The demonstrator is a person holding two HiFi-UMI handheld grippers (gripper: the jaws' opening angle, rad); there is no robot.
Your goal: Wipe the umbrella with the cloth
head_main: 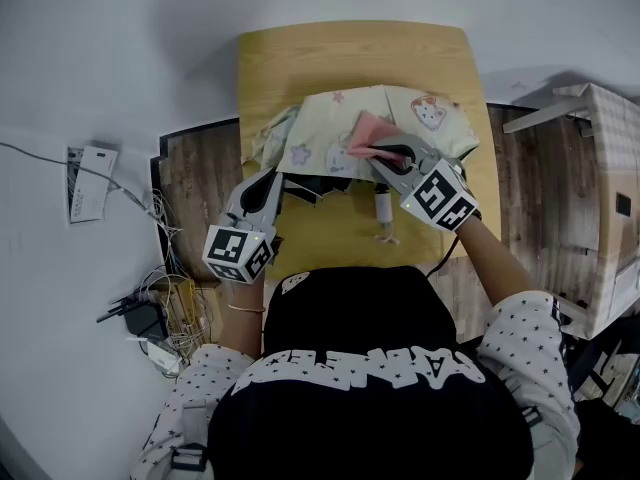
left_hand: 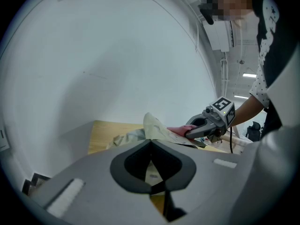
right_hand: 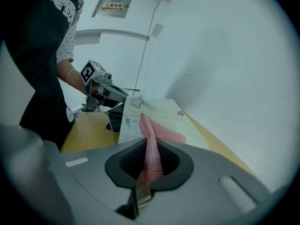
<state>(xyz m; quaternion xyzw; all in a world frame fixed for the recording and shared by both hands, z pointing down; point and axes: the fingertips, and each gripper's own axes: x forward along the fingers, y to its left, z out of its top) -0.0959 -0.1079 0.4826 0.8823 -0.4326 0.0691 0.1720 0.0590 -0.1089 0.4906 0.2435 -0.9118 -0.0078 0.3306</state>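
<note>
While the head view looks down on the whole wooden table (head_main: 350,53), only the gripper views show the jaws up close. At left, the left gripper (left_hand: 151,143) has its jaws closed together on the near edge of the umbrella (head_main: 325,128), whose fabric rises in a peak just beyond them. The umbrella lies partly collapsed across the middle of the table. Its canopy is pale yellow, crumpled, and printed with small stars and cartoon figures, with a dark underside showing along its near edge. A pink knitted cloth (right_hand: 151,139) lies on the canopy. At right, the right gripper (head_main: 376,154) is clamped on that cloth, which runs up between its jaws and spreads onto the canopy.
</note>
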